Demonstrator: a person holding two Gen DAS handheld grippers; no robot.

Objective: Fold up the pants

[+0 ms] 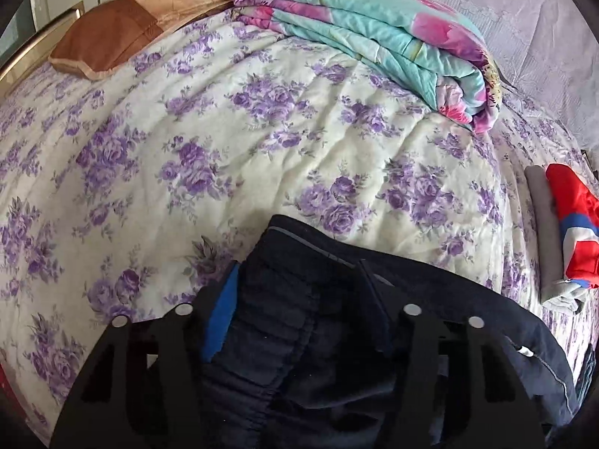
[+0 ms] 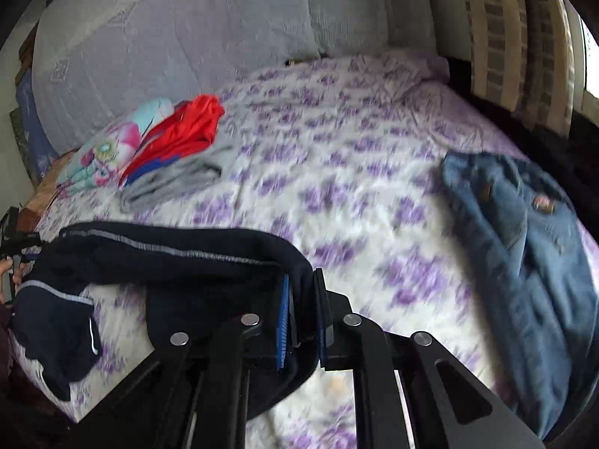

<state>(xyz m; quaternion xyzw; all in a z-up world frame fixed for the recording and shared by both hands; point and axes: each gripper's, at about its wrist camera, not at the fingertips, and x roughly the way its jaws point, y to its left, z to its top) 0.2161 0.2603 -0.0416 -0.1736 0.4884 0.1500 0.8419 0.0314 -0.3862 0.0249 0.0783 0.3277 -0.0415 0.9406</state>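
Dark navy pants (image 1: 299, 336) with a thin grey stripe lie bunched at the near edge of the bed. My left gripper (image 1: 299, 269) points steeply down and is shut on their thick gathered waistband, which fills the gap beside its blue pad (image 1: 221, 318). In the right wrist view the pants (image 2: 168, 262) stretch as a band from the far left to my right gripper (image 2: 301, 288). That gripper is shut on the fabric edge between its blue pads (image 2: 284, 318). One loose end hangs down at the lower left.
The bedspread (image 1: 187, 149) is cream with purple flowers. A folded teal and pink quilt (image 1: 374, 37) and a brown pillow (image 1: 112, 37) lie at the back. A red, blue and white garment (image 2: 179, 134) rests on folded grey clothes. Blue jeans (image 2: 524, 262) lie at the right.
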